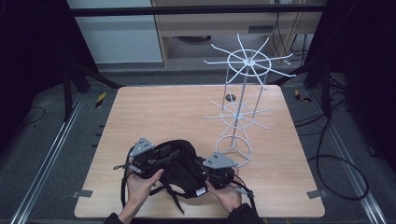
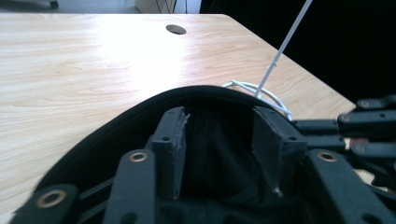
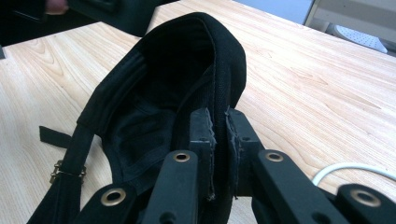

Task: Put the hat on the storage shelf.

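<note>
A black cap [image 1: 180,163] with a strap lies near the table's front edge, held up between my two grippers. My left gripper [image 1: 148,161] is at its left side. In the left gripper view its jaws [image 2: 223,140] stand wide apart, with the cap's dark fabric [image 2: 140,116] between and under them. My right gripper [image 1: 212,175] is at the cap's right side. In the right gripper view its jaws [image 3: 219,126] are pinched on the cap's rim band [image 3: 187,60]. The strap and its metal buckle [image 3: 67,170] hang down to the left.
A white wire rack [image 1: 243,107] with two tiers of spokes stands on the table's right half, its ring base [image 1: 233,149] just beyond my right gripper. A small round hole [image 1: 230,97] sits in the tabletop behind it. Bare wood [image 1: 159,112] spreads over the left and far parts.
</note>
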A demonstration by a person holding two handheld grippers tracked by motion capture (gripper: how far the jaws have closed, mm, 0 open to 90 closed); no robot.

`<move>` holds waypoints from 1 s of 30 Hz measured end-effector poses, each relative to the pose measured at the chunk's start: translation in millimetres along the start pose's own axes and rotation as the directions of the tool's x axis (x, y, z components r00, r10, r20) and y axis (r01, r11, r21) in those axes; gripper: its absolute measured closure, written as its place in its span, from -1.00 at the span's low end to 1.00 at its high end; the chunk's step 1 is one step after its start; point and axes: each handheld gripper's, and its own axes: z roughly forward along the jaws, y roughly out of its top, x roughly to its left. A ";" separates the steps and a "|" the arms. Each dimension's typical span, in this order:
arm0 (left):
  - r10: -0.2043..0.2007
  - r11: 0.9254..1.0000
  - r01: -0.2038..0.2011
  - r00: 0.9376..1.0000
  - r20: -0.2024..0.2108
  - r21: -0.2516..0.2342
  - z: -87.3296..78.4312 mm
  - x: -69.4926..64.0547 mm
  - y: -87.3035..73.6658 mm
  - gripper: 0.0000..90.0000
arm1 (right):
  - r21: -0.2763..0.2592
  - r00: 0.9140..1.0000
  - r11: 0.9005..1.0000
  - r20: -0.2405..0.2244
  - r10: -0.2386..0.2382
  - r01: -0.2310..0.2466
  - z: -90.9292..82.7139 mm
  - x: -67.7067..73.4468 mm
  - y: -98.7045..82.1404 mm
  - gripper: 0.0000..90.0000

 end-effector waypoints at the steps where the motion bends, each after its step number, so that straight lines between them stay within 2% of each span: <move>1: -0.005 1.000 0.005 1.000 0.001 0.003 2.2 -0.8 -0.2 0.13 | 0.000 1.000 1.000 -0.001 -0.002 0.002 0.0 0.3 0.1 0.84; 8: -0.028 1.000 0.028 1.000 0.006 0.003 11.8 -5.8 -1.6 -0.10 | -0.005 1.000 1.000 -0.008 -0.016 0.016 0.7 2.6 -0.3 0.84; 14: -0.068 0.997 0.067 0.998 -0.008 -0.029 15.8 -8.1 0.1 -0.23 | -0.008 0.999 0.999 -0.026 -0.043 0.043 2.1 6.6 -0.5 0.84; 27: -0.060 0.998 0.058 0.996 -0.072 -0.025 24.4 -13.5 -1.8 -0.25 | -0.021 0.996 0.998 -0.072 -0.060 0.059 4.8 11.2 -2.7 0.83; 30: -0.075 0.997 0.073 0.994 -0.084 -0.017 26.1 -14.4 -4.3 -0.23 | -0.021 0.995 0.998 -0.076 -0.066 0.064 5.2 12.8 -3.1 0.82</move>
